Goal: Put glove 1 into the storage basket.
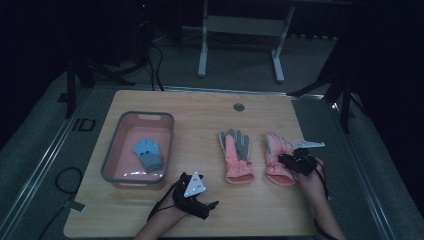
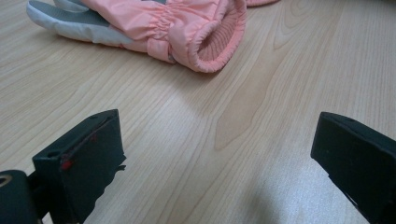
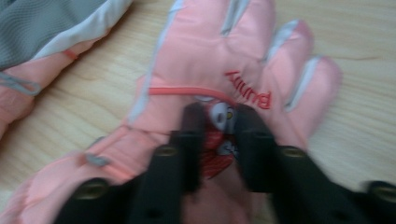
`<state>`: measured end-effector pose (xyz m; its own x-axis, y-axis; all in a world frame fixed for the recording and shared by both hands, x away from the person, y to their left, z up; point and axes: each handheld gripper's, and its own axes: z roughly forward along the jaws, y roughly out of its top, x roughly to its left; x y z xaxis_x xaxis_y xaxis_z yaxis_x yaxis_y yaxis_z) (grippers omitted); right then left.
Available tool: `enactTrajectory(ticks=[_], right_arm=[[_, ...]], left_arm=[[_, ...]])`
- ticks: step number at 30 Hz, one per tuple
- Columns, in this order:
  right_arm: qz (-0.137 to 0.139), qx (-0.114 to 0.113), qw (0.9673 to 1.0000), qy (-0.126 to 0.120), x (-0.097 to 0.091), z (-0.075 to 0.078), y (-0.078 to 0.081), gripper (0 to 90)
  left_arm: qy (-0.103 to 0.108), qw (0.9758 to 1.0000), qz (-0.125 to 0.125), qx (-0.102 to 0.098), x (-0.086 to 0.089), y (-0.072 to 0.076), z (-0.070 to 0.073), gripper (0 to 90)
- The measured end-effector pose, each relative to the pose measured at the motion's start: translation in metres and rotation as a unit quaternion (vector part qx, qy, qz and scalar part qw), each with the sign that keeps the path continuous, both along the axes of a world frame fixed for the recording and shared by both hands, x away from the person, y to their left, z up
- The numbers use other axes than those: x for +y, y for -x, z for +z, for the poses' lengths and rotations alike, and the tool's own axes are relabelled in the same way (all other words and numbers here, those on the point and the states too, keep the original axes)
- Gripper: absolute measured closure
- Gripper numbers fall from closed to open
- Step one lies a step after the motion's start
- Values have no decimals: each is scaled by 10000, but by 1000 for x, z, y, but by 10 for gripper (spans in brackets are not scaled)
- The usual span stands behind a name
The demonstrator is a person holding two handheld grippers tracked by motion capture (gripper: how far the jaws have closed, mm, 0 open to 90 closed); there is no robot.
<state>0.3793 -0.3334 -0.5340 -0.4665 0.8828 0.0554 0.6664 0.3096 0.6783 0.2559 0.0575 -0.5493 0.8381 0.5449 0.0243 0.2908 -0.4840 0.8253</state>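
A: From the high view, where does the work stand?

B: The right gripper [image 1: 295, 161] sits on the right-hand pink ski glove [image 1: 276, 159], near the right edge of the wooden table [image 1: 200, 107]. A second pink glove with a grey palm [image 1: 235, 155] lies just beside it toward the middle, apart from it. The left gripper [image 1: 200, 197] rests near the front edge, holding nothing. At the left edge a pink basin [image 1: 111, 152] holds a small blue knit glove [image 1: 148, 154].

A: And the left gripper view?

B: Its jaws stand spread wide over bare wood, with nothing between them. The grey-palmed glove [image 2: 154, 28] lies ahead, ribbed cuff opening toward the camera, well clear of the pads.

A: The right gripper view?

B: It's blurred, but the jaws are drawn close together and pinch a fold of the pink glove [image 3: 219, 70] at the back of the hand, right on the small cartoon patch below the red lettering. The pads look pressed into the fabric. The other glove's grey palm [image 3: 42, 28] shows at the upper left.

A: How will it handle?

B: I'd judge it light, padded and floppy, with a smooth shell that may slip. A pinch of the outer layer alone could slide free or lift only the shell, so the fingers and cuff will droop. A thicker fold at mid-back, or the elastic cuff, seems the safer hold.
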Motion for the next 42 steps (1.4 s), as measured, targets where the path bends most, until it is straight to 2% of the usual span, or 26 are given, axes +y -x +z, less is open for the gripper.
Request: enactTrajectory(ticks=[4, 7, 9, 15, 18, 21, 26, 28, 31, 34, 42], right_arm=[[-190, -39, 9998, 38, 6, 0, 3, 881], [-343, -194, 9992, 2, 8, 5, 8, 896], [-403, -327, 9986, 103, 12, 13, 14, 898], [-526, -554, 9971, -20, 27, 48, 23, 898], [-450, -648, 9969, -38, 39, 69, 27, 897], [-305, -738, 9967, -166, 55, 91, 32, 897], [-170, -852, 9958, -282, 84, 113, 38, 897], [-174, -845, 9958, -302, 88, 115, 39, 897], [-39, -732, 9967, -356, 108, 119, 40, 897], [73, -601, 9979, -210, 123, 116, 38, 897], [45, -321, 9994, -103, 147, 90, 31, 896]], left_arm=[[21, 10000, -7, -6, 0, 0, 0, 26], [40, 10000, 15, 5, 0, 0, 0, 26], [36, 10000, 13, 11, 0, 0, 0, 26], [51, 10000, 39, 6, 0, -1, 0, 26], [32, 10000, 37, 0, 1, -1, 1, 26], [7, 10000, 33, -16, 1, -1, 1, 26], [21, 10000, 66, -28, 2, -1, 1, 26], [16, 10000, 72, -40, 2, -1, 1, 26], [11, 10000, 70, -53, 3, -1, 2, 26], [17, 10000, 78, -55, 3, -1, 2, 26], [-24, 10000, 43, -48, 2, -1, 1, 26]])
